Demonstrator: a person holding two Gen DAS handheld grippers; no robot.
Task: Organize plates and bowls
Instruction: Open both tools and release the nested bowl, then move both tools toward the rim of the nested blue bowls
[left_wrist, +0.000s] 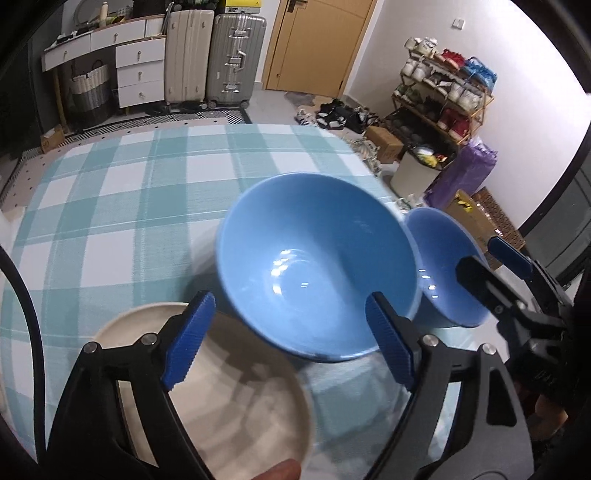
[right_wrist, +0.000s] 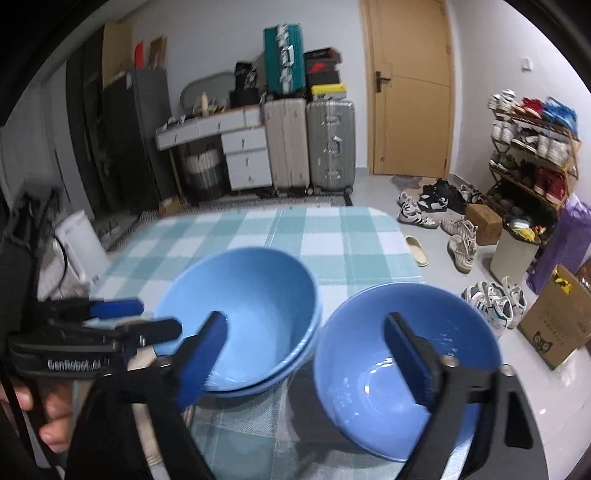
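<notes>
Bowls are mid-stacking: the big bowl (left_wrist: 314, 266) sits beside the plate (left_wrist: 236, 398), right of it the small bowl (right_wrist: 402, 373) awaits nesting, with left gripper (left_wrist: 291, 339) and right gripper (right_wrist: 306, 358) both spread, gripping nothing.

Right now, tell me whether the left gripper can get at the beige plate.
Probably yes. The left gripper is open, and the beige plate lies right under it on the checked cloth. The big blue bowl sits just beyond, possibly over the plate's far edge; the near rim looks free.
</notes>
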